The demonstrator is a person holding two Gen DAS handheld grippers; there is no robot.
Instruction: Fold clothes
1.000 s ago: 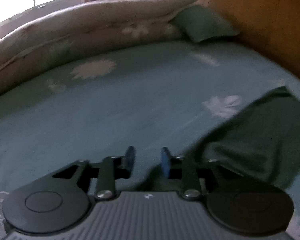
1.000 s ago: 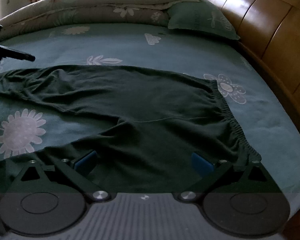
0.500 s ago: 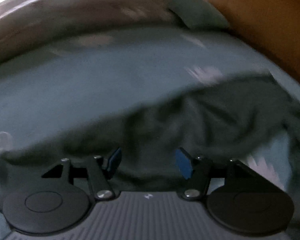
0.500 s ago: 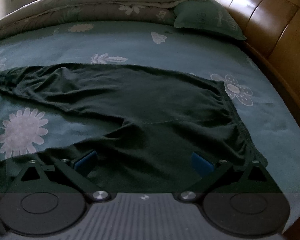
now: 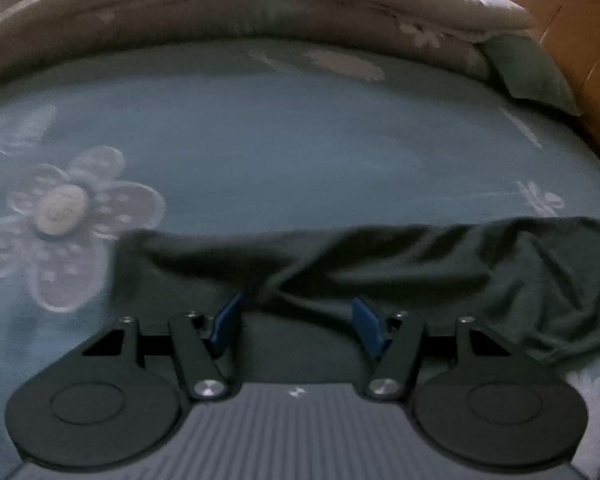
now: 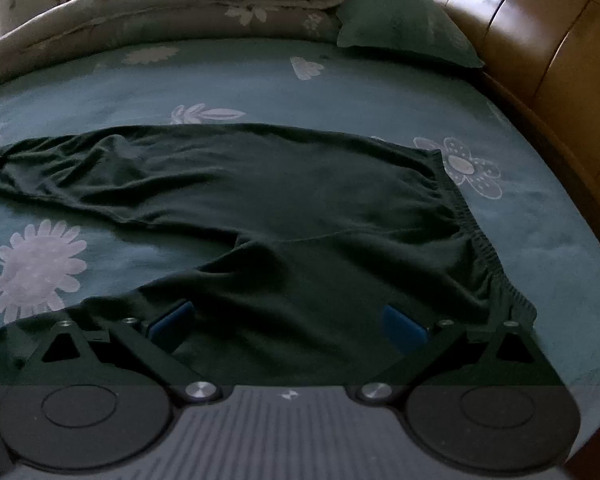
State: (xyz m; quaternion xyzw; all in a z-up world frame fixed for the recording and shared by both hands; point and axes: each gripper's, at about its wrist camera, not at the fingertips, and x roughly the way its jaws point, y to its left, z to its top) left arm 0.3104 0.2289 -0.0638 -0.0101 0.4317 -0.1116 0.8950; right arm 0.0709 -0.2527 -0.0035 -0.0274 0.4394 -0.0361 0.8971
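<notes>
Trousers [image 6: 284, 208] of dark green knit lay spread across the bed [image 6: 340, 92], waistband toward the wooden headboard [image 6: 540, 64] side and both legs running away to the left. The elastic waistband [image 6: 480, 240] was gathered and puckered. The two legs diverged, leaving a wedge of flowered sheet between them, and the far leg showed long diagonal creases.

Right gripper [image 6: 288, 322] hovered low over the near leg and seat area, fingers [image 6: 404, 324] spread wide and holding nothing. Left gripper [image 5: 296, 320] stood at the far leg's cuff end [image 5: 148, 248], fingers [image 5: 226, 320] likewise parted; cloth lay between and beneath them, but the view was blurred, so contact could not be confirmed.

Handling estimate: the fabric appeared thin, soft and limp. It should drape and sag when lifted, carry little weight, and offer no stiffness to push against. Dragging it over the sheet would likely bunch it instead of sliding it.

Recommended holds: the waistband, whose doubled elastic edge offers the thickest, firmest bite, and the hem at each cuff. Pinching mid-panel would likely raise a single layer and form a tent. A folded duvet [image 6: 180, 8] and a pillow [image 6: 404, 28] lay at the far side, well apart from the garment.
</notes>
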